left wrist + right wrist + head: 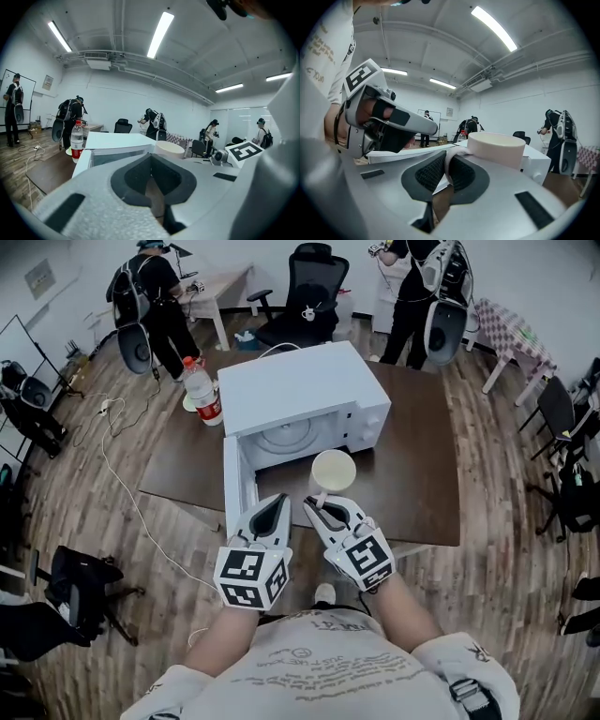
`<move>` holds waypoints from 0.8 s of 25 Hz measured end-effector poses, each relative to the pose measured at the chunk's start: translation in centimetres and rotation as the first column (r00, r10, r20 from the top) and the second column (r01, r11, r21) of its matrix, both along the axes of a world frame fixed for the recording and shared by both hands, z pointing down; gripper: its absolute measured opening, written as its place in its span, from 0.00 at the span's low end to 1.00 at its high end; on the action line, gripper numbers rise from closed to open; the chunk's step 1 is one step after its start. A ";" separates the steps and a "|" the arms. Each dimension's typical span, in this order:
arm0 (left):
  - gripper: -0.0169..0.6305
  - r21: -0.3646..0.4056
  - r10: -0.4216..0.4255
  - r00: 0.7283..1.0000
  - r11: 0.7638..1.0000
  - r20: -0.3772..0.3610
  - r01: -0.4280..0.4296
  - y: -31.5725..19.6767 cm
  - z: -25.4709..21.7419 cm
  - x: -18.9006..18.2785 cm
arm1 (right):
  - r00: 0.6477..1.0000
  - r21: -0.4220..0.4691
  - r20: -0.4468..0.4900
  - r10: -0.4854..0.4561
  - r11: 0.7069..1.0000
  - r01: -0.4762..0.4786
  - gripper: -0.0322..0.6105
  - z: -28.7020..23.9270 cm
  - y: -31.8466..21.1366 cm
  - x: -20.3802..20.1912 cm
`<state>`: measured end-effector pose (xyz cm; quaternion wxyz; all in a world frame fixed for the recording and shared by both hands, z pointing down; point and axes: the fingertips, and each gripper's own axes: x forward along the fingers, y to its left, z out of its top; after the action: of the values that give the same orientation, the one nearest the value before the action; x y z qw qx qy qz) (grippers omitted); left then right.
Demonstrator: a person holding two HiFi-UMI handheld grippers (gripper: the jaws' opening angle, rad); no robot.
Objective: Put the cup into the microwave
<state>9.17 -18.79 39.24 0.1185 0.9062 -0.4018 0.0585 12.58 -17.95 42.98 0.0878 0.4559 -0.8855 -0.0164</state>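
Observation:
A cream cup (333, 468) hangs in front of the open mouth of the white microwave (300, 390). My right gripper (323, 505) is shut on the cup's thin handle. In the right gripper view the handle loop (446, 164) sits pinched between the dark pads, with the cup (497, 145) upright just beyond them. The microwave's door (239, 486) stands swung open to the left, and the glass turntable (286, 437) shows inside. My left gripper (272, 512) is beside the right one, close to the door, shut with nothing in it (152, 187).
A water bottle with a red label (202, 390) stands left of the microwave on the dark brown table (422, 493). Two people with backpacks stand beyond the table, near office chairs (314, 287). A white cable (117, 474) trails over the wooden floor at left.

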 end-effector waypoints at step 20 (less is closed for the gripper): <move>0.05 -0.051 -0.123 0.991 0.991 0.056 0.126 -7.9 3.3 -0.4 | 0.983 -0.100 -0.022 -0.182 0.979 0.179 0.09 9.3 -10.9 -0.8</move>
<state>8.72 -26.73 42.49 0.1359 0.8739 -0.4587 0.0856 11.81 -28.89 52.26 0.1218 0.3686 -0.9215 0.0119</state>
